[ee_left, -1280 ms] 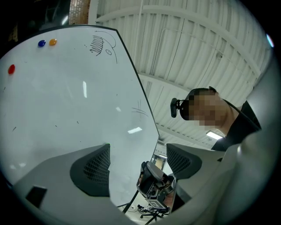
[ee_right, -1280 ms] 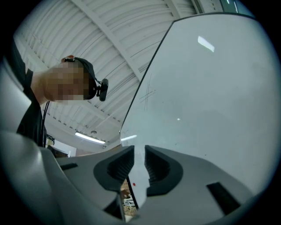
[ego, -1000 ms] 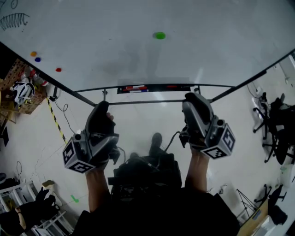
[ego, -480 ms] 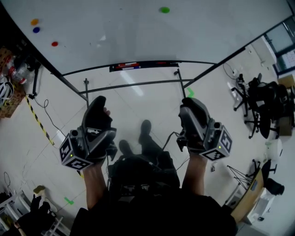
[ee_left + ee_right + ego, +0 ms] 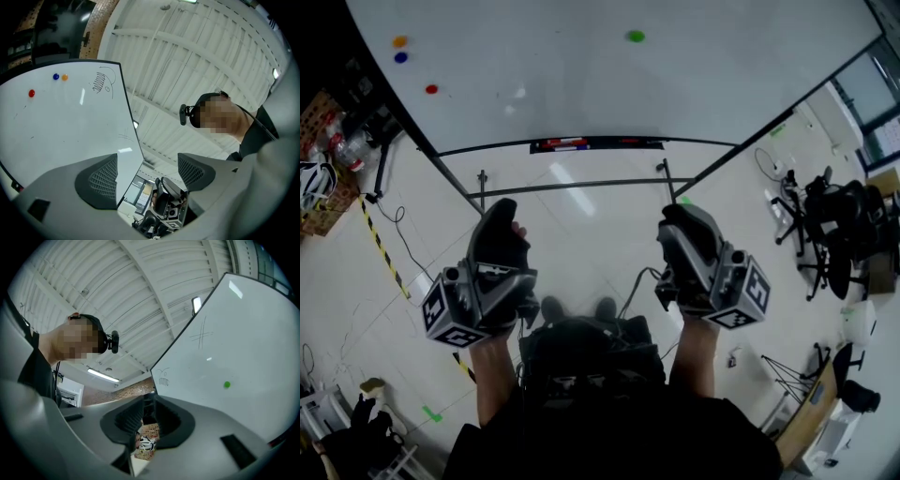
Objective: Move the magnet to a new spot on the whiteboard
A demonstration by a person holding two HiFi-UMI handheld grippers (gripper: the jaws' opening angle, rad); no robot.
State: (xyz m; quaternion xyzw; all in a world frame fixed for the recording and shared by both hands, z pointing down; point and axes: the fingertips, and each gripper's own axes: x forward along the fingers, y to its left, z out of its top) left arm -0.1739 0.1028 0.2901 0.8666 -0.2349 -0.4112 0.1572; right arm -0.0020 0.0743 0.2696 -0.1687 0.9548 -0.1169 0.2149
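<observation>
A green magnet (image 5: 636, 37) sticks on the whiteboard (image 5: 581, 84), high in the head view; the right gripper view shows the green magnet (image 5: 227, 385) too. My left gripper (image 5: 500, 214) and right gripper (image 5: 682, 217) are held low in front of my body, well short of the board and pointing toward it. In the left gripper view the left gripper (image 5: 147, 164) is open wide with nothing between its pads. The right gripper (image 5: 146, 416) has only a narrow gap between its pads, and nothing is in it.
Orange (image 5: 399, 41), blue (image 5: 400, 57) and red (image 5: 431, 90) magnets sit at the board's left. A marker tray (image 5: 595, 144) runs along its lower edge, above the stand's crossbar (image 5: 572, 186). Office chairs (image 5: 834, 225) stand at the right, shelves and clutter (image 5: 323, 183) at the left.
The board has slid farther up the head view, as if I stepped back. Both grippers sit slightly lower and closer to my body. Their jaws look unchanged.
</observation>
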